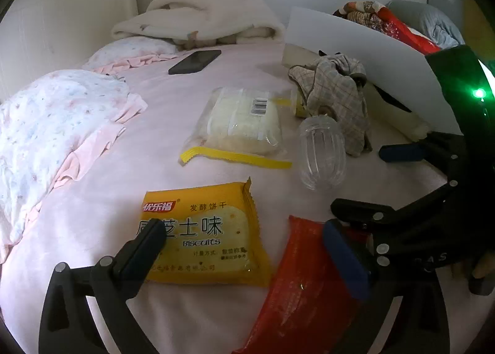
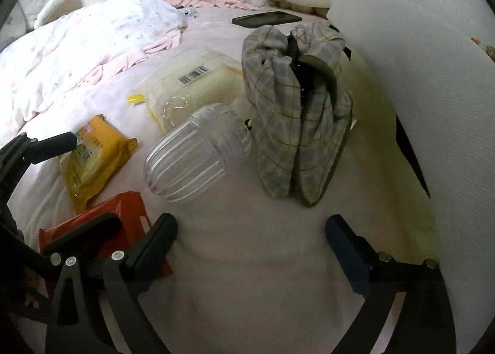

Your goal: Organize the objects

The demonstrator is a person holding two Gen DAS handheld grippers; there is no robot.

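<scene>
Lying on pink sheet: glossy biscuit packet (yellow) | ribbed clear jar | both jaws spread, empty

Left claw: black linkage arms joined by round silver screw heads; one finger faced with a blue pad, the other finger black.

Right claw: same black frame and silver screws, one blue-padded finger, one black. Its body carries a glowing green light and faint pale lettering.
</scene>
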